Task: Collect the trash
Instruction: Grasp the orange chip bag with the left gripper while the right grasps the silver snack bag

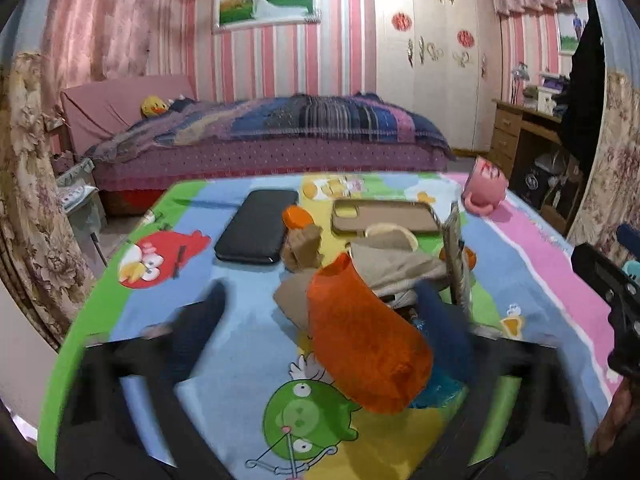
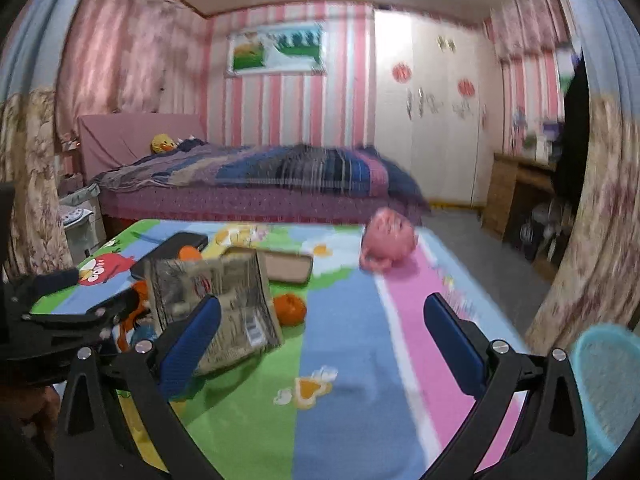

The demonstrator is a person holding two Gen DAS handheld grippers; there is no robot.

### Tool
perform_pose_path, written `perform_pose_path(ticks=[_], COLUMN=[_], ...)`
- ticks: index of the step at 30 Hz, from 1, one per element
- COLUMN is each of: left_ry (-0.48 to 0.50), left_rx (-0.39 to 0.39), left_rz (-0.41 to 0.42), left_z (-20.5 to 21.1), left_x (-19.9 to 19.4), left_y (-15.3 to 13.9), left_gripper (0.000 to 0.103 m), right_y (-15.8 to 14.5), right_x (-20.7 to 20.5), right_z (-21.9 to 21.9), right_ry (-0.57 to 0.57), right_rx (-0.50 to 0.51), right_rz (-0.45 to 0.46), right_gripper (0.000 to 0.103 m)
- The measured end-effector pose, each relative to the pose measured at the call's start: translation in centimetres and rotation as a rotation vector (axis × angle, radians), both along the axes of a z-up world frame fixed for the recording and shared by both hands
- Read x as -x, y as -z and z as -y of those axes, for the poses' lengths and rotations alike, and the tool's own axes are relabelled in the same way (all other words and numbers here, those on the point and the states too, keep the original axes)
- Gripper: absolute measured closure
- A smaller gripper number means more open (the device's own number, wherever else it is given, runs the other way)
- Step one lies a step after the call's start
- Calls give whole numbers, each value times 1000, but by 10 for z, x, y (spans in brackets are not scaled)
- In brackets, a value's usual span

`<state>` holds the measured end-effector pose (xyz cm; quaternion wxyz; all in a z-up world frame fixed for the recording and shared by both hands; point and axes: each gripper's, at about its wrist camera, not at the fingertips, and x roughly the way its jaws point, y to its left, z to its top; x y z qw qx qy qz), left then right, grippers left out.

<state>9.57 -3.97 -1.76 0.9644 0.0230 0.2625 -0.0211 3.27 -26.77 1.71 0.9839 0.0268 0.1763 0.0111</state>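
A pile of trash lies mid-table: a large orange peel point(image 1: 366, 340), crumpled beige paper point(image 1: 394, 264), a brown scrap point(image 1: 304, 246), a silver wrapper point(image 1: 458, 264) and small orange peels point(image 1: 297, 217). My left gripper point(image 1: 324, 320) is open, its blurred blue fingers on either side of the large peel; whether they touch it I cannot tell. My right gripper point(image 2: 322, 344) is open and empty over the cloth, right of the silver wrapper point(image 2: 216, 308). An orange peel point(image 2: 290, 309) lies beside that wrapper. The left gripper shows at the right view's left edge point(image 2: 100, 316).
A cartoon-print cloth point(image 1: 248, 320) covers the table. On it lie a black phone point(image 1: 258, 226), a beige phone case point(image 1: 384, 216) and a pink mug point(image 1: 486, 186). A light blue basket point(image 2: 608, 384) sits at the right edge. A bed point(image 1: 264, 136) stands behind.
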Motion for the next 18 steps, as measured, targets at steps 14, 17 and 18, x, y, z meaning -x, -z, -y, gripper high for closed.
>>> perform_pose_path(ticks=[14,17,18], left_ry=[-116,-140,-140], left_rx=[-14,8,12], left_rz=[115,118,117], left_z=[-56,-65,-65], left_x=[29,31,31], left_y=[-28,-29,-28], left_gripper=[103,103,103], right_y=[6,9,10], right_x=[-8,-14,-18], right_z=[-55,-75,-80], right_ry=[-168,-175,-163], right_rx=[-12,26,41], right_rz=[-6,-11,-18], right_gripper=[4,4,4])
